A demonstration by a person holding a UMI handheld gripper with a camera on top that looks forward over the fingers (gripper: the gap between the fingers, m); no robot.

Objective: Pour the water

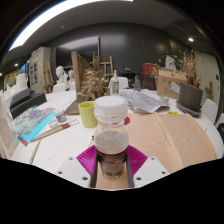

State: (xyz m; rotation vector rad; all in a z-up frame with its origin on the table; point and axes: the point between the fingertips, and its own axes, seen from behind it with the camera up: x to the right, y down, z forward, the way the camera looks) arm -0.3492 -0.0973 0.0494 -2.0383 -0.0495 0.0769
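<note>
A clear plastic bottle [111, 135] with a white cap and dark liquid in its lower part stands upright between my fingers. My gripper [111, 163] is shut on the bottle: both magenta pads [88, 159] press on its sides low down. Just beyond it on the table, to the left, stands a yellow-green cup [89, 114]. The bottle's base is hidden by the fingers.
The white table [60, 140] carries a brown paper sheet [175, 135] at the right, pens and a ruler [40, 130] at the left, and papers [150, 100] further back. A laptop [188, 97] sits at far right. Shelves and clutter fill the room behind.
</note>
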